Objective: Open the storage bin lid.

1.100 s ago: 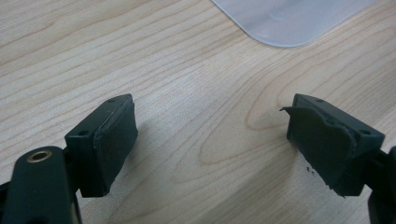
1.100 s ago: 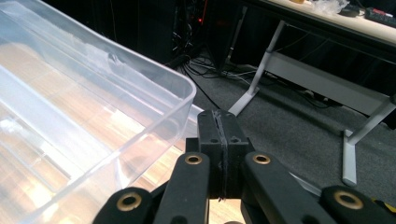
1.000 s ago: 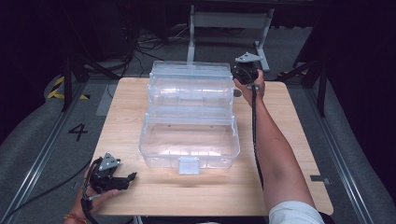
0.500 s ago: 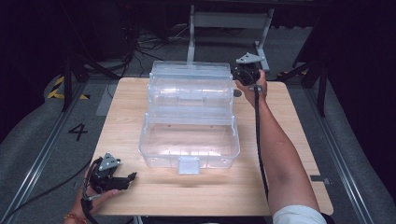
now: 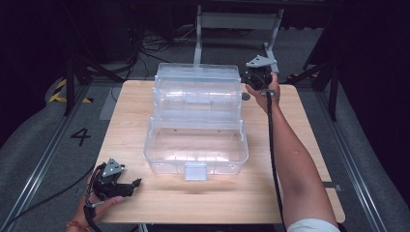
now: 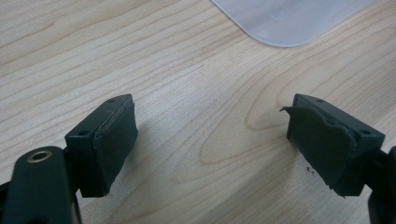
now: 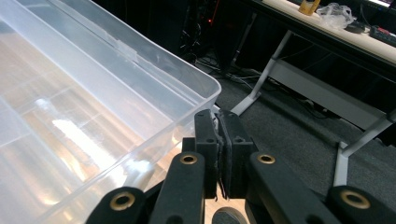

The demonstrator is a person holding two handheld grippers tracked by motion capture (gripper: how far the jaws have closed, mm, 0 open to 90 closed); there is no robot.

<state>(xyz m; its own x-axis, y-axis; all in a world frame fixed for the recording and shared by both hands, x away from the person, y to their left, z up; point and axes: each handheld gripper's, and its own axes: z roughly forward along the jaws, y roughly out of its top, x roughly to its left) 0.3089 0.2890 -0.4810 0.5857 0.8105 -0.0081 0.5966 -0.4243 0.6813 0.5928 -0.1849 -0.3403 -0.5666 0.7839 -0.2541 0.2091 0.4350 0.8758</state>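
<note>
A clear plastic box stands open in the middle of the wooden table, its lid tilted up at the back. My right gripper is at the lid's far right corner, held by a hand with the arm stretched along the table's right side. In the right gripper view its jaws are shut with the pads pressed together just beside the lid's rim, and nothing shows between them. My left gripper rests open low over the table's front left. Bare wood lies between its pads, with a box corner ahead.
The box has a latch tab on its front wall. A metal stand and loose cables sit on the floor behind the table. A floor rail runs past the table's left side. Bare wood surrounds the box.
</note>
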